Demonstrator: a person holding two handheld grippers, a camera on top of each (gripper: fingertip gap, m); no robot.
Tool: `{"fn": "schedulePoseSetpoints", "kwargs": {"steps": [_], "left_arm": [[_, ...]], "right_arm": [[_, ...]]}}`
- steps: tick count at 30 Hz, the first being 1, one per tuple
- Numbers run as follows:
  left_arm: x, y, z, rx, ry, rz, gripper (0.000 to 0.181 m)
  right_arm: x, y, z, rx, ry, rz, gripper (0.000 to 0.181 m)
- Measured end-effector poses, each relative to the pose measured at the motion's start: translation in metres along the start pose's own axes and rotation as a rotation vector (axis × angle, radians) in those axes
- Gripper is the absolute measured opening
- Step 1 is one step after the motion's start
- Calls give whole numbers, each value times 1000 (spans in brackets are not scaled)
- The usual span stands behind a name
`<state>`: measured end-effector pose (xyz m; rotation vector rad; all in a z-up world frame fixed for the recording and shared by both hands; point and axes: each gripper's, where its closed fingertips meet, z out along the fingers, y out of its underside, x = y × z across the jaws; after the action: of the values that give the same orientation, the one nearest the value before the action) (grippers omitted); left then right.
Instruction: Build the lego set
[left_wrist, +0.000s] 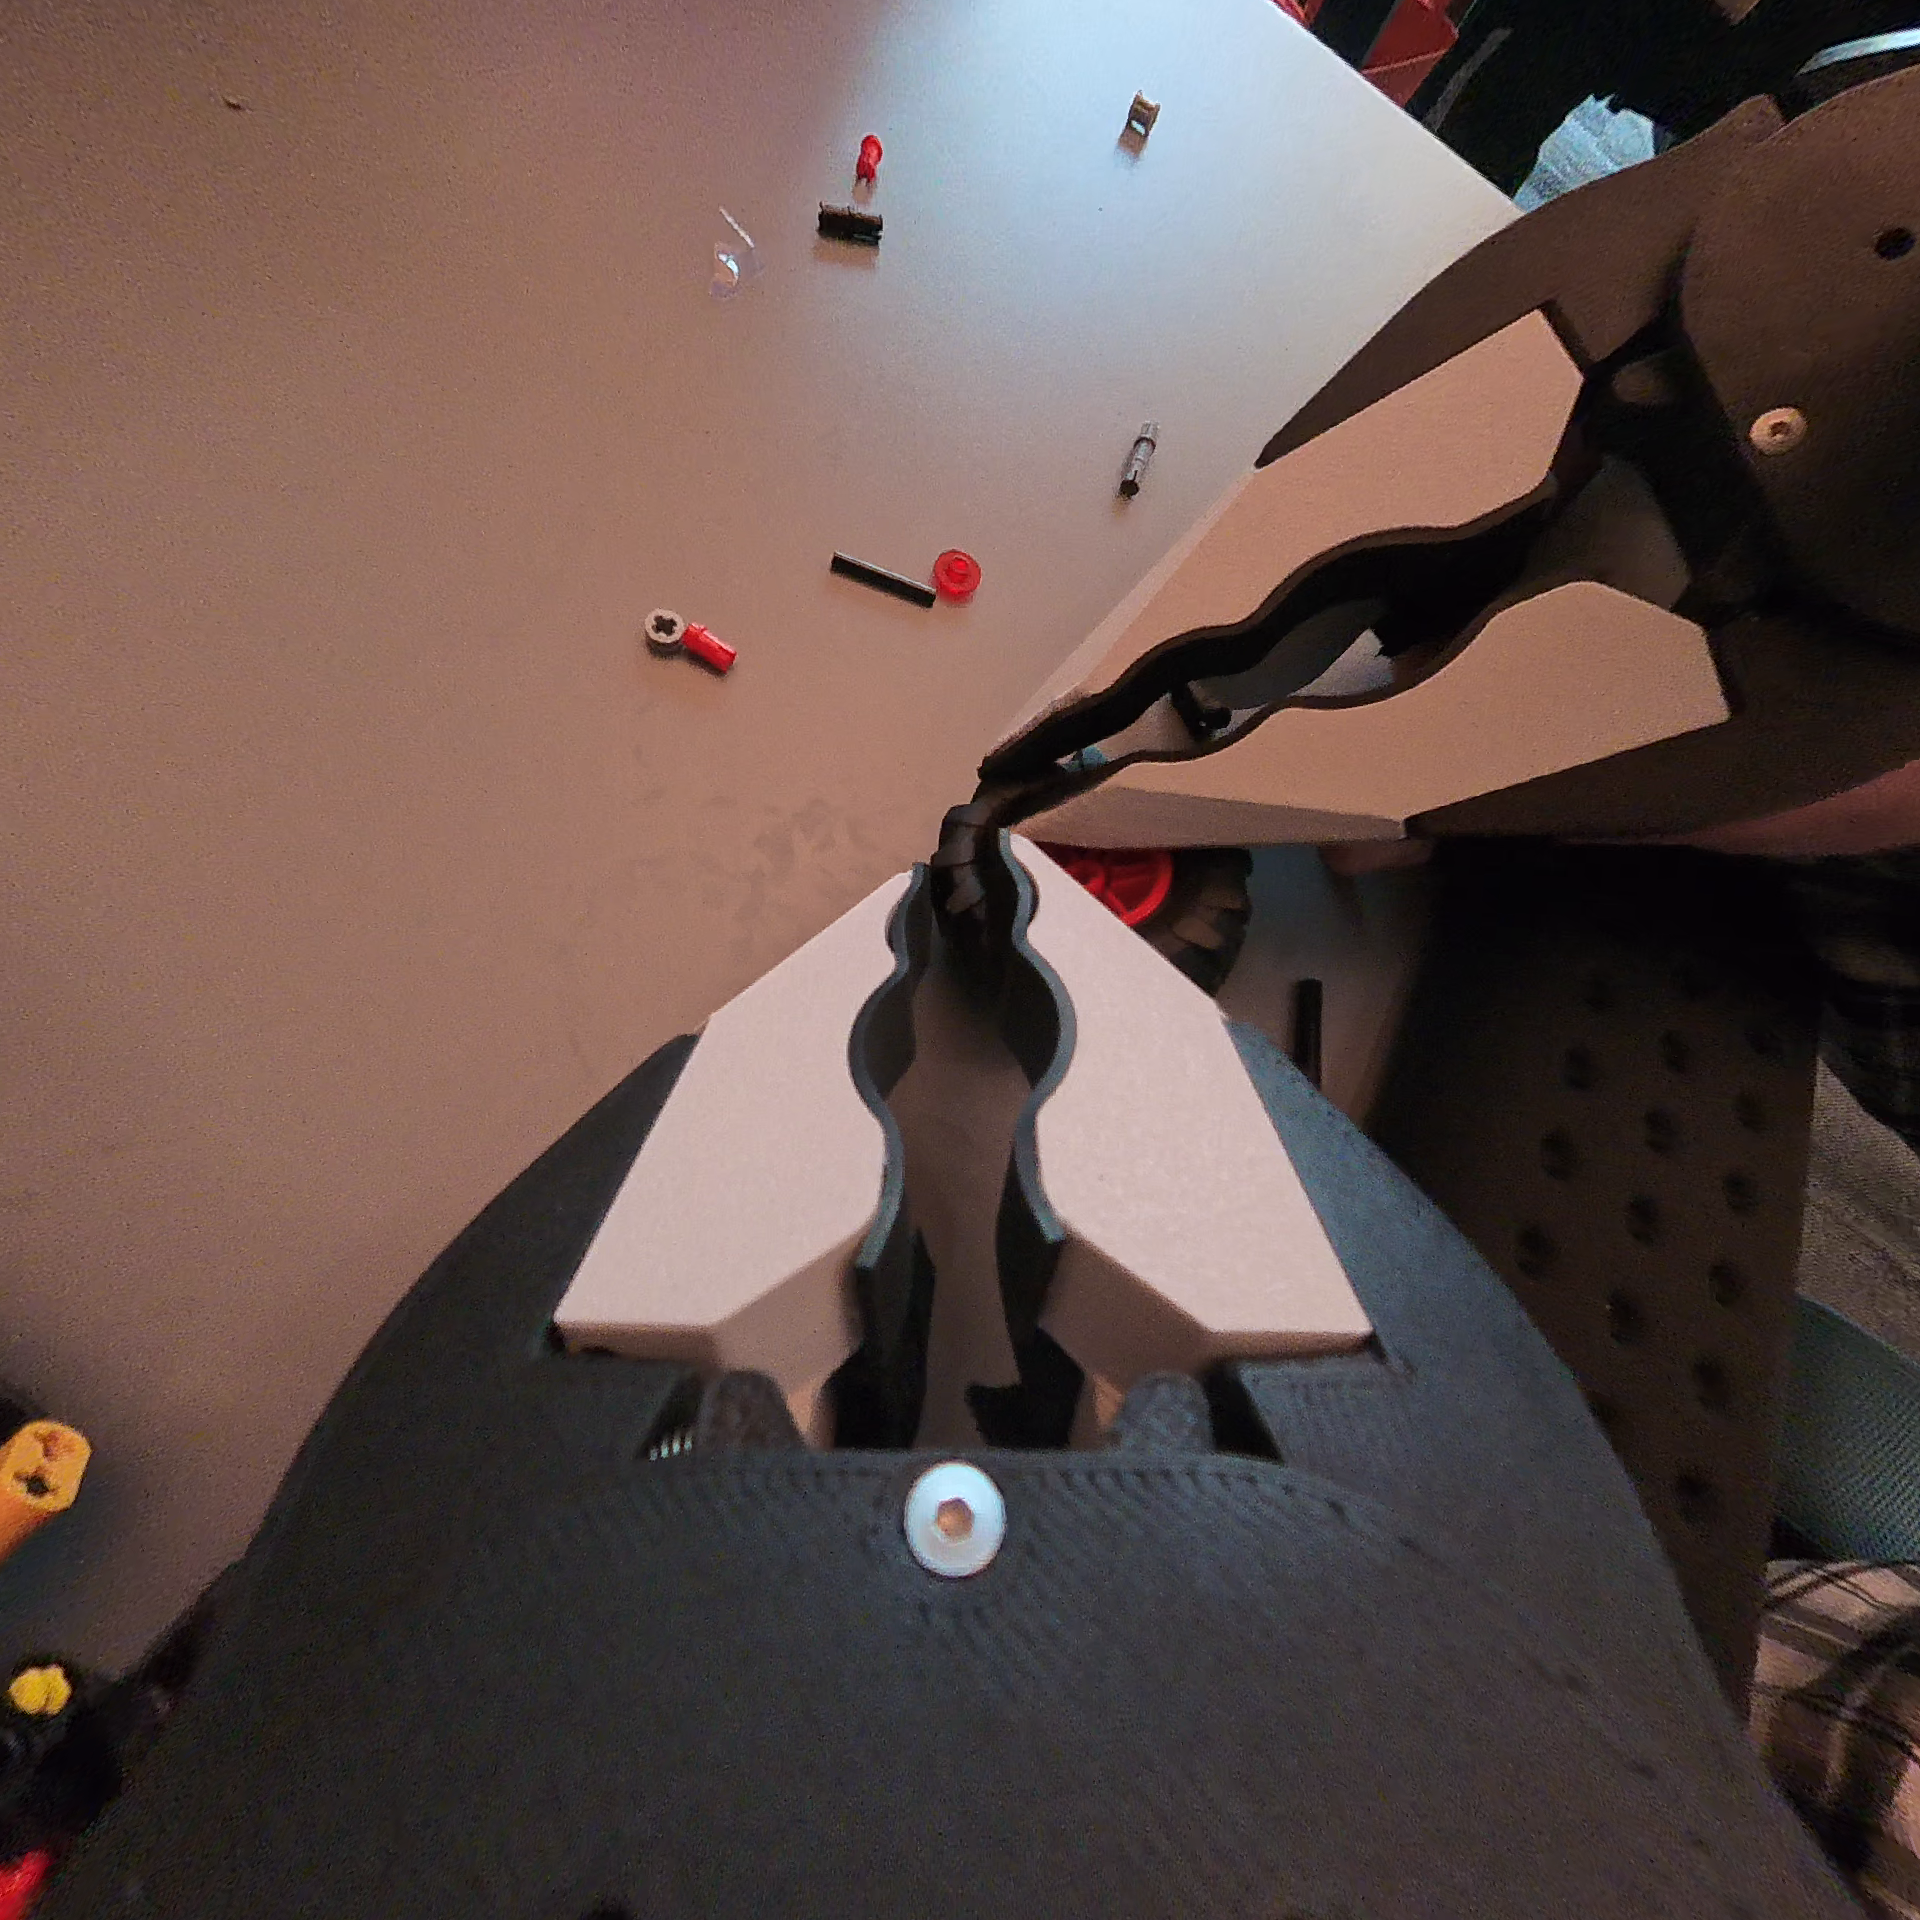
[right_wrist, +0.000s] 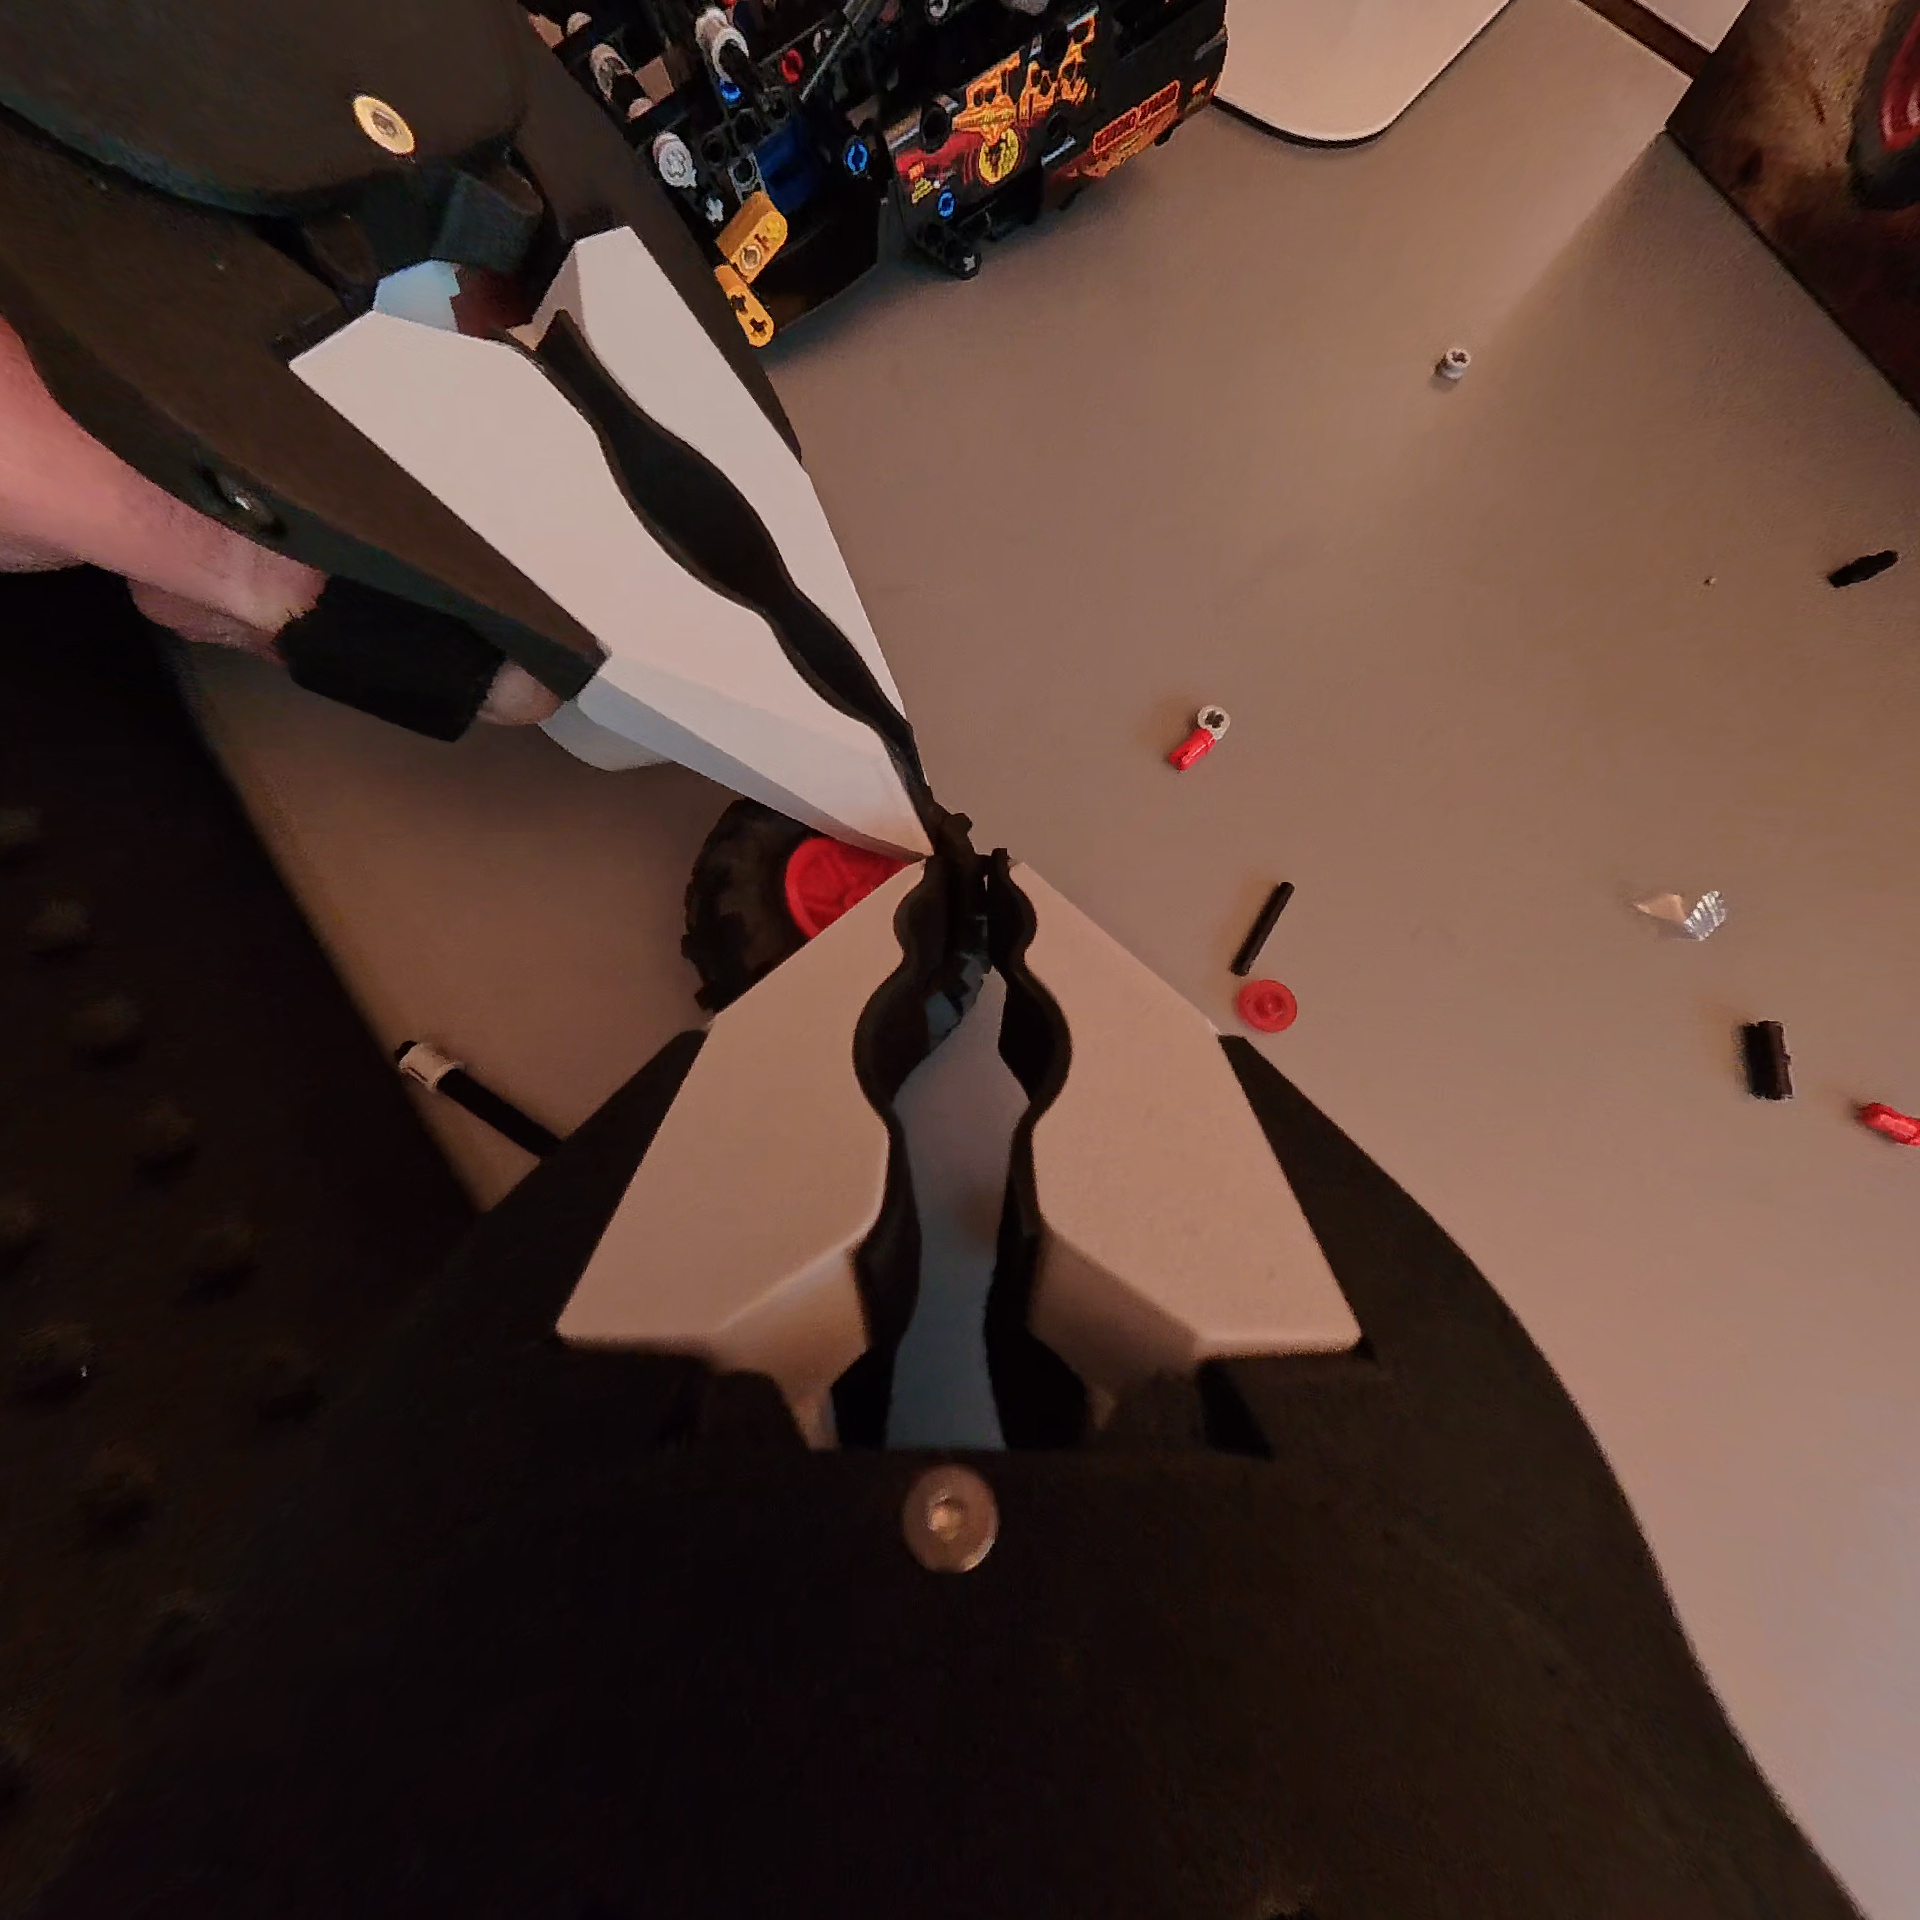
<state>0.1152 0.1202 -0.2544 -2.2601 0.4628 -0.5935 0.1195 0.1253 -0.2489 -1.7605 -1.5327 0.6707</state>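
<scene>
The left gripper and right gripper meet tip to tip above the worktop, both sets of jaws pinching 1 small black lego piece between them. Just behind sits a black tyre with a red hub. Farther out lie a black axle, a red round stud, and the partly built lego model.

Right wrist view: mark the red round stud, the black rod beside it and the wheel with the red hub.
Red round stud (right_wrist: 1267, 1005), right wrist view, on its flat top face.
Black rod (right_wrist: 1261, 928), right wrist view, at mid-length.
Wheel (right_wrist: 831, 878), right wrist view, on the red hub.
</scene>
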Motion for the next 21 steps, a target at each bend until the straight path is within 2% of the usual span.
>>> {"fn": "schedulePoseSetpoints", "kwargs": {"steps": [5,11,15,21], "left_arm": [[-4,0,3,-28,13,-14,11],[-7,1,4,-134,-36,74,11],[-6,-1,-1,-119,-111,172,11],[4,-3,-15,-92,-116,177,16]], "right_arm": [[2,0,2,-37,42,-16,7],[4,2,6,-134,-53,40,7],[2,1,7,-187,-101,32,7],[0,2,3,-191,-100,-13,8]]}}
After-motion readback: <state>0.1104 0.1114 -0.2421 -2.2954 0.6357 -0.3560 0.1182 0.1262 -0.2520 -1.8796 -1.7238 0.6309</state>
